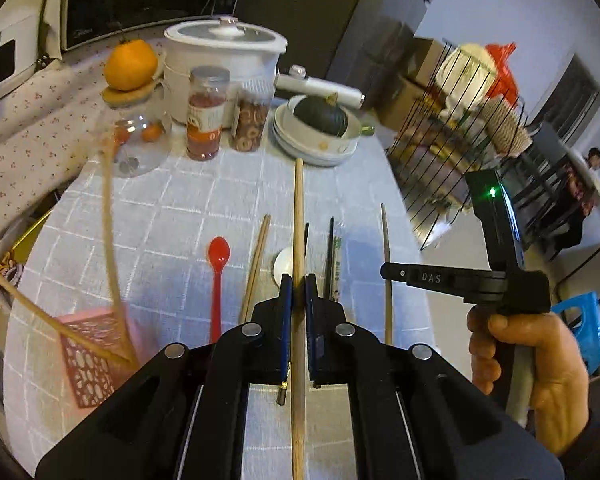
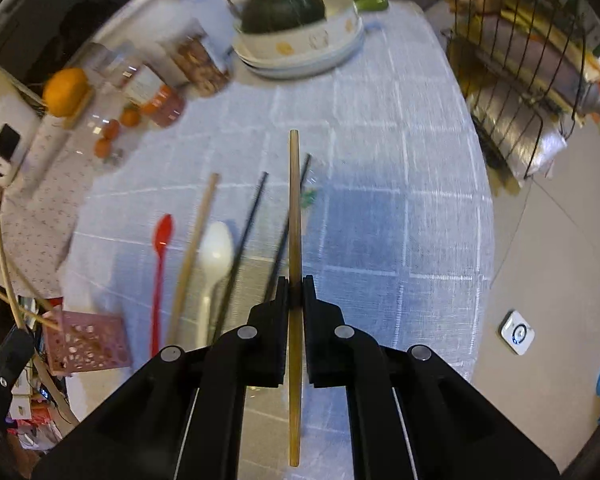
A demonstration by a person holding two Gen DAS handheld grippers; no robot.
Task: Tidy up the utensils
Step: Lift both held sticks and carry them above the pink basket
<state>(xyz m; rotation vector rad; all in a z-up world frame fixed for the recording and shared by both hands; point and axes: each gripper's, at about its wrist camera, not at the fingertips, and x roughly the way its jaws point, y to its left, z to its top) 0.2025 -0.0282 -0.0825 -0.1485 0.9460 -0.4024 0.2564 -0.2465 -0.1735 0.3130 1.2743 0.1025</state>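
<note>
Chopsticks, one pinched in each hand-held gripper: left hand-held gripper (image 1: 299, 280) grips a pale wooden chopstick (image 1: 299, 216), right hand-held gripper (image 2: 296, 280) a darker chopstick (image 2: 295, 208), both pointing lengthwise ahead. The pink basket (image 1: 96, 354) sits at the tabletop's (image 1: 172, 216) near-left edge, nearer the left hand.

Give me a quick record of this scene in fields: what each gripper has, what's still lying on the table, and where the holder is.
left gripper: jaws shut on a pale wooden chopstick
right gripper: jaws shut on a darker olive-brown chopstick
still on the blue checked tablecloth: red plastic spoon, white plastic spoon, two black chopsticks, tan bamboo chopsticks
holder: pink perforated basket, near the left edge of the table, already holding thin wooden sticks
</note>
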